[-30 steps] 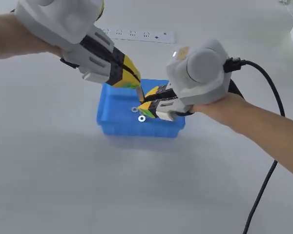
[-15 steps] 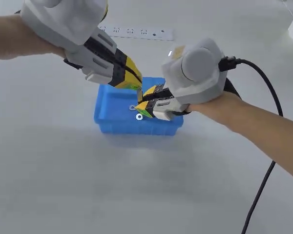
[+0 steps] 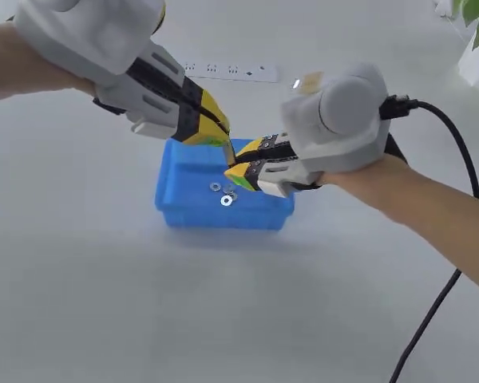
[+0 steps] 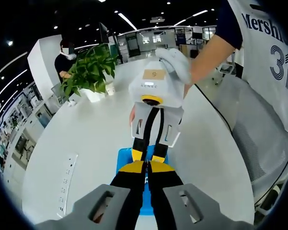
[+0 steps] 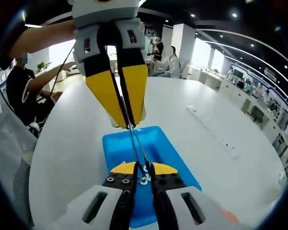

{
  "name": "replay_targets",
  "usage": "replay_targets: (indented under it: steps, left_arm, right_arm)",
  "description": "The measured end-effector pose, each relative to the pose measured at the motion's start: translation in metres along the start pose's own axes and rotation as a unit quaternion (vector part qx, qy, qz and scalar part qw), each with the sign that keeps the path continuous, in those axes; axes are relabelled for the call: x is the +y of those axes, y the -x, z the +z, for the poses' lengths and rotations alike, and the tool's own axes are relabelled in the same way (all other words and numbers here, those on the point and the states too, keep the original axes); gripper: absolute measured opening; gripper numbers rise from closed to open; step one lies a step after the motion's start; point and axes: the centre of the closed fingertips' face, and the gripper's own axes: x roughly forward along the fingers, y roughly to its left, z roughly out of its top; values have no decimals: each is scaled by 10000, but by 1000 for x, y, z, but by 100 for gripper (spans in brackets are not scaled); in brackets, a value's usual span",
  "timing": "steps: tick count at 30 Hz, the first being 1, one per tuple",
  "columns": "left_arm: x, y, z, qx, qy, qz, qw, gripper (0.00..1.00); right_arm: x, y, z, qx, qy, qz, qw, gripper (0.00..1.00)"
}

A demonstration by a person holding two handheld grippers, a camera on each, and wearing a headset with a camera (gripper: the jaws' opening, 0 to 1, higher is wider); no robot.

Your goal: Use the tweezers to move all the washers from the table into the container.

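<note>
A blue container (image 3: 180, 191) sits on the white table with a few small metal washers (image 3: 225, 195) on its floor. My left gripper (image 3: 221, 137) comes in from the upper left and is shut on the top of thin tweezers (image 5: 137, 143), which point down into the container (image 5: 158, 143). My right gripper (image 3: 233, 173) reaches in from the right, its jaws shut on the lower legs of the tweezers just above the washers. In the left gripper view my left gripper (image 4: 145, 166) meets the right gripper (image 4: 148, 155) tip to tip over the container (image 4: 125, 155).
A white power strip (image 3: 227, 70) lies on the table behind the container. A black cable (image 3: 455, 159) trails from the right gripper to the right. A potted plant (image 3: 475, 24) stands at the far right corner. People sit at the table beyond (image 5: 19, 91).
The view has shifted a little. Both grippers have stayed together over the container, and the right gripper's tips now sit slightly higher and to the right, so the washers lie uncovered.
</note>
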Motion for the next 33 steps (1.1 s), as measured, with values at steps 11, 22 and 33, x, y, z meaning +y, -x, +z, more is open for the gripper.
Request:
replay_targets:
  steps: [11, 22, 33]
  left_arm:
    - [-37, 28, 19, 42, -322, 163, 9993, 6]
    - [-91, 20, 8, -440, 259, 47, 9987, 5]
    - [-110, -14, -44, -162, 672, -66, 9976, 6]
  right_arm:
    - [31, 45, 20, -108, 380, -124, 9991, 11]
    - [81, 62, -7, 322, 643, 271, 9970, 9]
    - [100, 40, -49, 958, 727, 630, 9907, 8]
